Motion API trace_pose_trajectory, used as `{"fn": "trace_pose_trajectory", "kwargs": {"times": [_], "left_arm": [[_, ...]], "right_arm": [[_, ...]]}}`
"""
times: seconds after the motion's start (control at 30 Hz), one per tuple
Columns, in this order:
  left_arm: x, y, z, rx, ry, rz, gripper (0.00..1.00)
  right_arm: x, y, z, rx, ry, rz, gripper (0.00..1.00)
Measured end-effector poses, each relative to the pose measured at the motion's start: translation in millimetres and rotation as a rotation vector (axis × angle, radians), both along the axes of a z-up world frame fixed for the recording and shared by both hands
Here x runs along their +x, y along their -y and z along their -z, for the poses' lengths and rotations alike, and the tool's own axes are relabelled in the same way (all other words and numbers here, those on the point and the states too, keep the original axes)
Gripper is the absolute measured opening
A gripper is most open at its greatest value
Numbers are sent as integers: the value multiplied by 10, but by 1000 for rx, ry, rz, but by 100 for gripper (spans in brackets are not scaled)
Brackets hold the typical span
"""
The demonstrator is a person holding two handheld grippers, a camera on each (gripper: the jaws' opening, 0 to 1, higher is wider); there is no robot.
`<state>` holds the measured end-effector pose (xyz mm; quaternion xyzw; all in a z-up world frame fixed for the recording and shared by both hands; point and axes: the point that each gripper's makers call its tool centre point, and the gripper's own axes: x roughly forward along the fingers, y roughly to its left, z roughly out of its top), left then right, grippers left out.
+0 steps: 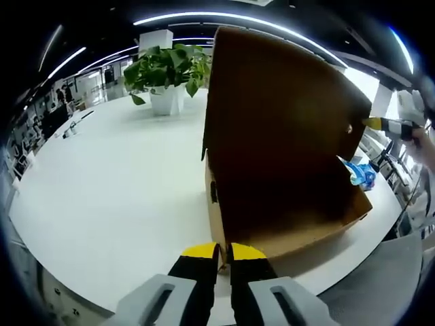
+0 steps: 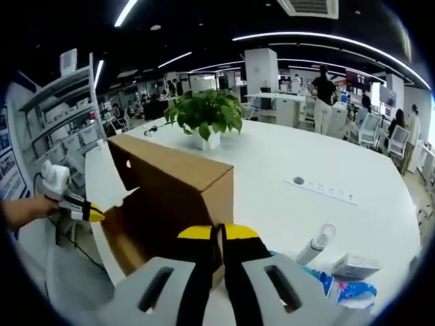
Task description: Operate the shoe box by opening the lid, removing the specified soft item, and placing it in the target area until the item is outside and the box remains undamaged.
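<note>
Left claw (image 1: 218,252): jaws nearly together, a thin gap between the yellow tips, set at the near bottom corner of the shoe box (image 1: 285,170); whether they pinch the cardboard edge cannot be told. Right claw (image 2: 218,234): jaws likewise almost closed, tips against the near end of the same box (image 2: 178,197); grip on the cardboard cannot be confirmed.

In the left gripper view, the box stands on the white counter (image 1: 115,190) with its lid (image 1: 272,102) raised upright; the brown interior is in shadow and no contents can be made out. The right claw (image 1: 372,123) appears past the lid's far edge.

In the right gripper view, a blue and white soft bundle (image 2: 340,288) lies on the counter (image 2: 285,170) just beside the right claw, outside the box. A small white carton (image 2: 357,265) and a slim white bottle (image 2: 314,244) sit near it. The left claw (image 2: 92,214), held by a hand (image 2: 24,210), is at the box's open side.

Farther back, a potted plant (image 2: 207,122) stands on the counter. Beyond it, people stand among office desks.
</note>
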<state>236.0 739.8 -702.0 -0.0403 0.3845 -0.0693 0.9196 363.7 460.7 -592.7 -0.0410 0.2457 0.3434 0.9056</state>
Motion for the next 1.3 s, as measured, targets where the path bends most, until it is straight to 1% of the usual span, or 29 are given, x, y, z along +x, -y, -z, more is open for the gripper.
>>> {"fn": "trace_pose_trajectory", "kwargs": {"times": [0.17, 0.27, 0.37, 0.47, 0.53, 0.73, 0.77, 0.8, 0.97, 1.07, 1.17, 1.2, 1.3], "left_arm": [[17, 10, -38, 2, 13, 9, 7], [43, 10, -80, -13, 29, 1, 8], [59, 11, -125, -16, 42, -1, 9], [97, 13, -243, -43, 76, -9, 11], [119, 1, -312, -40, 96, -6, 13], [200, -96, -628, -15, 174, 0, 16], [228, -107, -693, -10, 201, 4, 17], [237, -100, -724, -10, 211, 12, 17], [279, -45, -848, 16, 246, 50, 20], [293, -1, -930, 5, 269, 67, 21], [299, 24, -939, 9, 276, 98, 22], [296, 48, -937, 9, 279, 121, 23], [285, 70, -928, 13, 283, 142, 24]], "right_arm": [[-79, 2, 18, 9, 10, 1, 3], [-122, 8, 38, 4, 14, -4, 3], [-179, 19, 64, 15, 6, 2, 3], [-238, 23, 100, 19, 8, 5, 3], [-270, 24, 114, 24, 10, 5, 3], [-369, 33, 172, 19, 15, 1, 4], [-381, 34, 179, 21, 15, 1, 4], [-388, 35, 186, 19, 15, 1, 4], [-453, 42, 237, 10, 17, -6, 4], [-492, 47, 275, 10, 14, -8, 4], [-538, 47, 331, 6, 5, -11, 5], [-548, 48, 345, 5, 3, -11, 5], [-577, 53, 396, 0, -2, -13, 5]]}}
